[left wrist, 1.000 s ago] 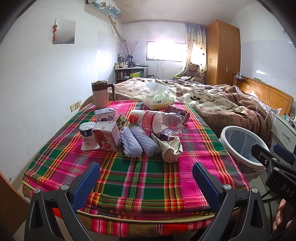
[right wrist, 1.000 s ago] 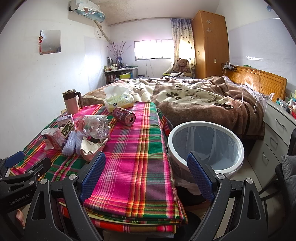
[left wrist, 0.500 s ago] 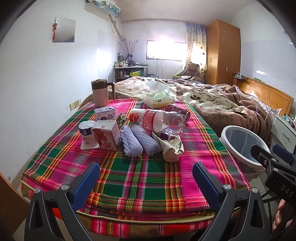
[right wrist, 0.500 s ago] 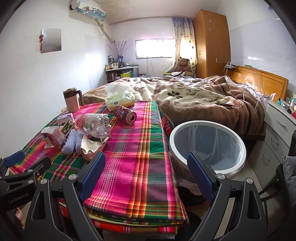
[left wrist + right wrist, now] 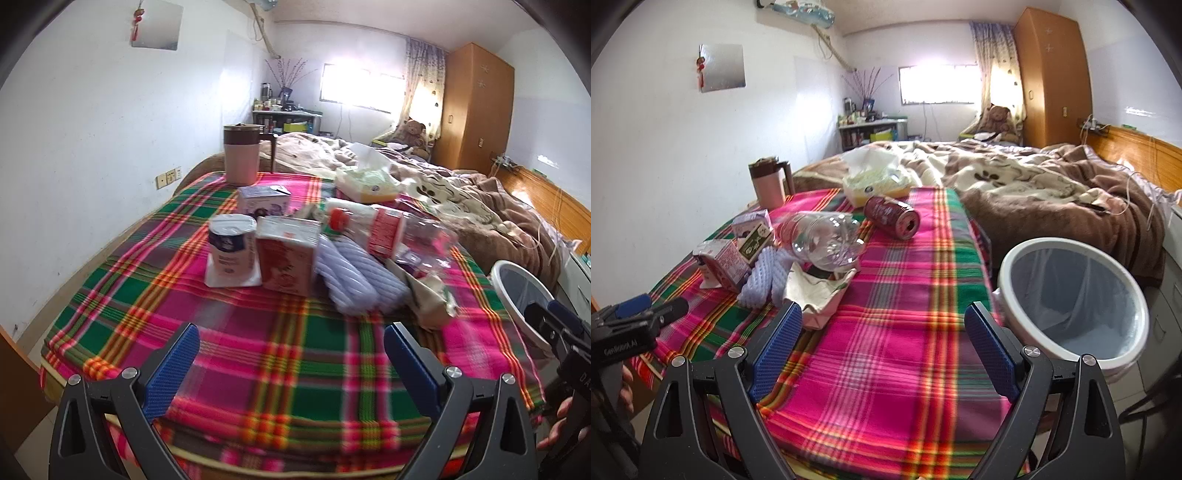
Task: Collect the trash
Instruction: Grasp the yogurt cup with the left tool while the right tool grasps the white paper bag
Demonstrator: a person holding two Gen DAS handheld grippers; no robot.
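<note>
Trash lies in a cluster on the plaid-covered table [image 5: 258,354]: a white cup [image 5: 231,254], a red carton [image 5: 286,258], a purple carton [image 5: 262,199], lilac foam netting [image 5: 354,280], a clear plastic bottle [image 5: 823,240] on its side, a crumpled paper wrapper [image 5: 820,291] and a dark red can [image 5: 892,216]. A white bin [image 5: 1075,299] with a liner stands by the table's right edge. My left gripper [image 5: 291,365] is open over the near edge, short of the cartons. My right gripper [image 5: 884,345] is open over the cloth, with the wrapper beside its left finger.
A pink mug [image 5: 240,155] and a tissue box [image 5: 367,181] stand at the table's far end. A bed with brown blankets [image 5: 1052,192] lies behind, a wooden wardrobe [image 5: 1052,74] stands in the far corner, and drawers are at the right. A hand [image 5: 557,424] holds the other gripper.
Both grippers have moved forward toward the table and its trash, so the items look larger; the left view has also turned slightly left. Both stay open and hold nothing.
</note>
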